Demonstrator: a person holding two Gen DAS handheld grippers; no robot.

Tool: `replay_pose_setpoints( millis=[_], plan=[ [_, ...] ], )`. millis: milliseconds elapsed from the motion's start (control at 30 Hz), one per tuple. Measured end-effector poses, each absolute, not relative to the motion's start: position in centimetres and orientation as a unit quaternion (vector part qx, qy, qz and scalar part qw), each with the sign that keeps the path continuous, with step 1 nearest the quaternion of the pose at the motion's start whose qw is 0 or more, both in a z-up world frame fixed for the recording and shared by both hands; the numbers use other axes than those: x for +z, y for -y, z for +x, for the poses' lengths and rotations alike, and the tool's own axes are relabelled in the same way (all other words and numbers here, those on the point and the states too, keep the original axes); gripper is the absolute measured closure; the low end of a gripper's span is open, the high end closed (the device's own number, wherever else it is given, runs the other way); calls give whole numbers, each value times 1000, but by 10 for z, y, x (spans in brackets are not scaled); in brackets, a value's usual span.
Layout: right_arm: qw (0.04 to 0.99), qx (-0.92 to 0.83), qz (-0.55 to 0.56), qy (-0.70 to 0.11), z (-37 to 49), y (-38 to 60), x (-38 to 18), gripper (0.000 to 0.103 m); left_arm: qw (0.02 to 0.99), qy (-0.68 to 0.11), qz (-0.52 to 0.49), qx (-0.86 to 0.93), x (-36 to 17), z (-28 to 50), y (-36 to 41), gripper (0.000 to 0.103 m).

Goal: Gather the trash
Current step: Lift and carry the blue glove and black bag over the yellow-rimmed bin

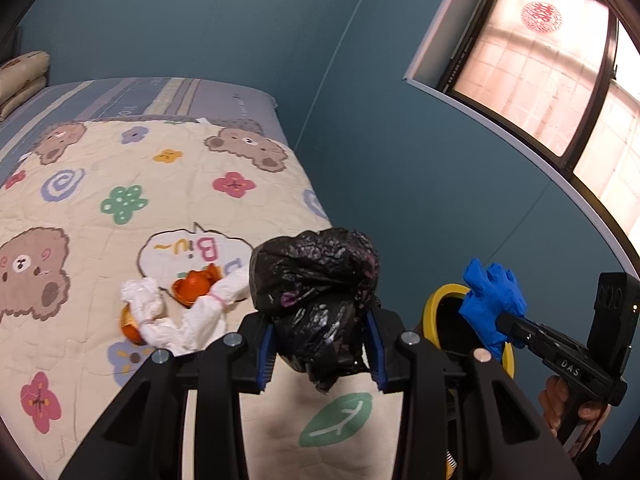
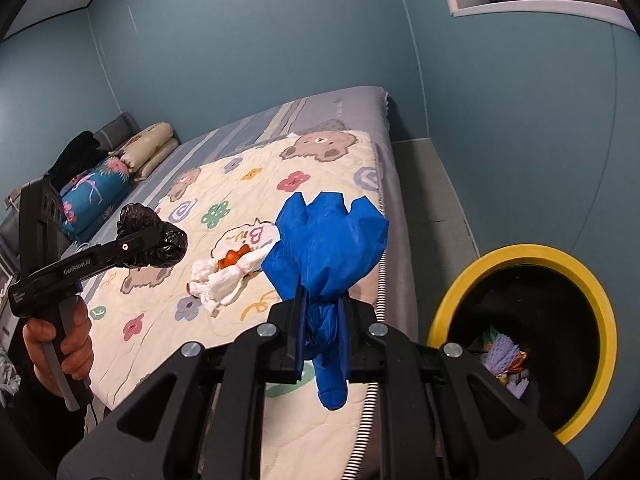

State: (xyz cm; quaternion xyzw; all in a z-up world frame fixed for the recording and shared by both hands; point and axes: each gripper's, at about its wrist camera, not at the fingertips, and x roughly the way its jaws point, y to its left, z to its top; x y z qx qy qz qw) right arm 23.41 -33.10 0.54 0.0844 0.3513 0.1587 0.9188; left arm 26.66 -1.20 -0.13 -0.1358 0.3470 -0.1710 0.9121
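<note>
The left gripper [image 1: 322, 344] has its jaws closed on a black plastic bag [image 1: 316, 280], held above the bed [image 1: 100, 208]. The right gripper [image 2: 322, 324] pinches a blue glove [image 2: 326, 252] beside the bed, near the yellow bin [image 2: 600, 300]. White tissues [image 1: 160, 312] and orange peel [image 1: 196, 286] lie on the bed.

Bed quilt [image 1: 120, 168] carries white tissues [image 1: 168, 320], orange peel [image 1: 196, 286].

Crumpled black bag [image 1: 316, 300], blue glove [image 2: 326, 256], both aloft; white tissues [image 1: 182, 312], orange peel [image 1: 196, 286] on quilt.
</note>
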Motion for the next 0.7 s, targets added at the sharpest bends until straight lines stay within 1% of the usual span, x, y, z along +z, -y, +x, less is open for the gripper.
replay_pose_setpoints(
  millis=[700],
  plan=[
    [935, 89, 121, -322, 236, 412, 14, 90, 892, -355, -88, -267, 9, 296, 128, 69]
  ],
)
